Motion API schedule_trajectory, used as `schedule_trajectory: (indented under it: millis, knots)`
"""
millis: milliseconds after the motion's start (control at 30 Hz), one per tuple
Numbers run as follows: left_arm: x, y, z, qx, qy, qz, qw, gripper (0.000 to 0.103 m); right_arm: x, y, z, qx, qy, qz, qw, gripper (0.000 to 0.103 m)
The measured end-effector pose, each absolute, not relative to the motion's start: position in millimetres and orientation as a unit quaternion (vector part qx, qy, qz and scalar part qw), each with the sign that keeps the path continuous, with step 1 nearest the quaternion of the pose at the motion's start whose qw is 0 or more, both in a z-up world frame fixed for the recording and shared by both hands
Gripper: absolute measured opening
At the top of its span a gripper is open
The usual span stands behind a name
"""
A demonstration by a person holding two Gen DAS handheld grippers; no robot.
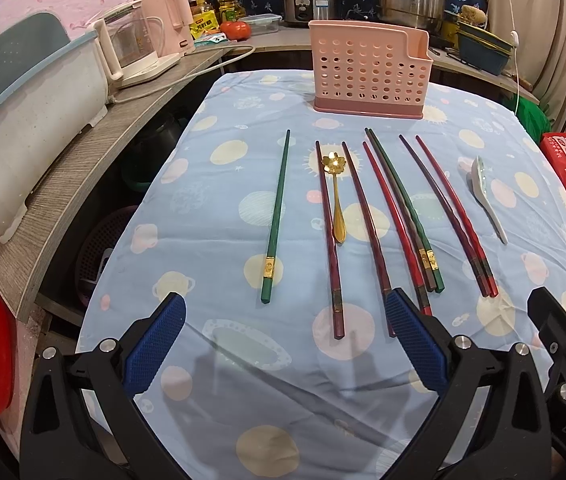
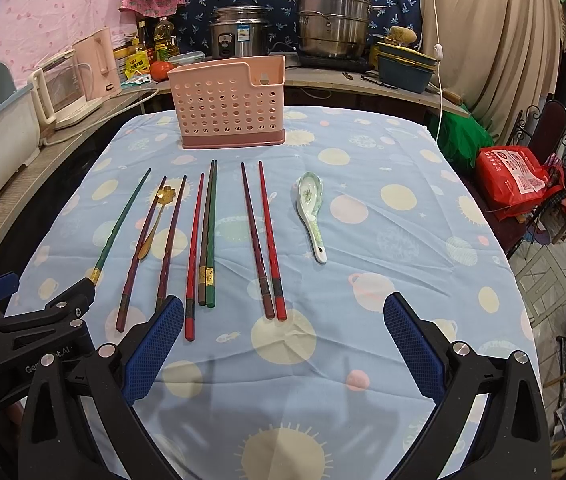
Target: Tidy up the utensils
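A pink perforated utensil holder (image 1: 369, 70) (image 2: 229, 106) stands at the far side of the table. Several chopsticks lie in a row before it: a lone green one (image 1: 276, 218) (image 2: 121, 226), dark red ones (image 1: 329, 240), a red one (image 2: 194, 256), a green pair (image 1: 403, 208) (image 2: 208, 232) and a red pair (image 1: 455, 216) (image 2: 265, 240). A gold flower spoon (image 1: 337, 196) (image 2: 155, 220) lies among them. A white ceramic spoon (image 1: 487, 196) (image 2: 313, 216) lies to the right. My left gripper (image 1: 283, 344) and right gripper (image 2: 283, 348) are open and empty, above the near cloth.
A blue patterned cloth (image 1: 223, 208) covers the table. A wooden counter (image 1: 67, 168) on the left carries a dish rack (image 1: 23, 120) and kettles (image 1: 135, 48). Pots (image 2: 333, 20) and a rice cooker (image 2: 237, 34) stand behind. A red bag (image 2: 517, 176) sits to the right.
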State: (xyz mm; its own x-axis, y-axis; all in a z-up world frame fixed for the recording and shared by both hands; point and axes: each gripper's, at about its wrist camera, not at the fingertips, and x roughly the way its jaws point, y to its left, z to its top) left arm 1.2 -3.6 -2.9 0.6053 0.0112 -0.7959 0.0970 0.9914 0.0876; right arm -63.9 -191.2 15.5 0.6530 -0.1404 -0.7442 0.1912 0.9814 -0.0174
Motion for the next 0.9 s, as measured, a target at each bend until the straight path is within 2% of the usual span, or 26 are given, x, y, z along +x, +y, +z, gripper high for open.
schedule_trajectory:
  millis: [700,900]
  knots:
    - [28,23,-26,0.039,0.47,0.003,0.882,0.096,-51,-200,-3,0.048,0.428,-0.094,0.898,0.095]
    - [44,41,-45,0.031,0.486,0.011,0.873,0.086,-40,-209,-12,0.057,0.441,-0.099,0.89,0.093]
